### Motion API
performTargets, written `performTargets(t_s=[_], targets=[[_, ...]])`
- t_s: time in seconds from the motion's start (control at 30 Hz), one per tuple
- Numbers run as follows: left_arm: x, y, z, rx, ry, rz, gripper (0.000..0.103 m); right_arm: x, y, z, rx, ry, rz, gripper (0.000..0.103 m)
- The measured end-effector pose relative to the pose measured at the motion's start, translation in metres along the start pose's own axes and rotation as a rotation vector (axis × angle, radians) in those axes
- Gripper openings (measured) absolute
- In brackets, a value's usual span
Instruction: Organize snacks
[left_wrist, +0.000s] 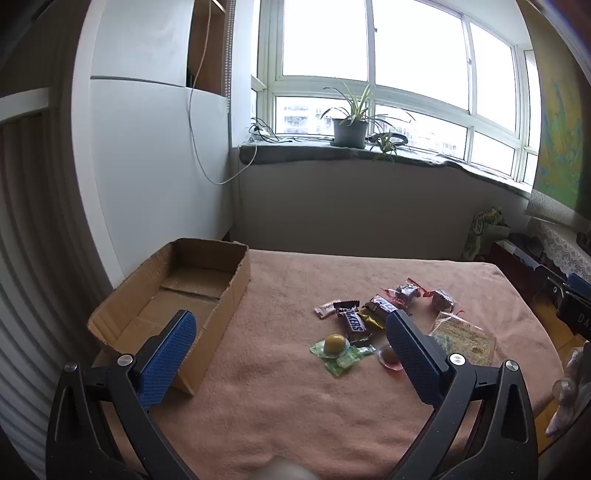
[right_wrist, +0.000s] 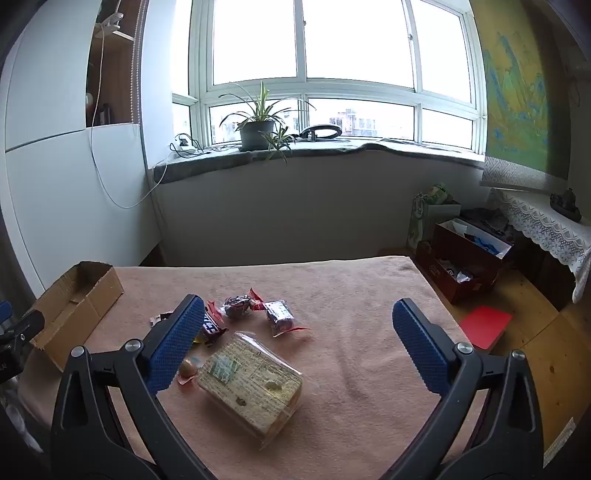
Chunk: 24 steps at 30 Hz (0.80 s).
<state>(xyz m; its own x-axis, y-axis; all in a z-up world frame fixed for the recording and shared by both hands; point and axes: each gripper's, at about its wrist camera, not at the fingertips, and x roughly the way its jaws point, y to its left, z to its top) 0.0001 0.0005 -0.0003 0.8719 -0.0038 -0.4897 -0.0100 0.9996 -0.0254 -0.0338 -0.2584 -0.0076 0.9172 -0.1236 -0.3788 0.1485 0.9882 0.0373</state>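
Pink towel-covered table (right_wrist: 351, 295) holds the snack pile (left_wrist: 373, 317) well right of the empty cardboard box (left_wrist: 177, 295), nearest the right gripper (right_wrist: 295, 347); both it and the left gripper (left_wrist: 291, 354) gape empty.

Potted plant (right_wrist: 257, 127) on windowsill (right_wrist: 332, 149), red notebook (right_wrist: 484, 326) on floor, wall painting (right_wrist: 517, 88).

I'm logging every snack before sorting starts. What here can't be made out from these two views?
- Second chocolate bar: left wrist view, the left gripper's finger covers its near end; its label is unreadable.
- Red jelly cup: same finger hides part of it.
- Snickers bar: right wrist view, mostly behind the right gripper's finger.
- Clear packet's label: print too small to read.
- Cardboard box: the picture's left edge and gripper cut it off.
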Motion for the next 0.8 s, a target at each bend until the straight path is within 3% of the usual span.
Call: performTargets(t_s=[0.8], targets=[[0.009,-0.005,-0.003,0.006,0.016,-0.040,0.102,0.009,0.002,0.006,-0.012,0.009,-0.015,0.103]])
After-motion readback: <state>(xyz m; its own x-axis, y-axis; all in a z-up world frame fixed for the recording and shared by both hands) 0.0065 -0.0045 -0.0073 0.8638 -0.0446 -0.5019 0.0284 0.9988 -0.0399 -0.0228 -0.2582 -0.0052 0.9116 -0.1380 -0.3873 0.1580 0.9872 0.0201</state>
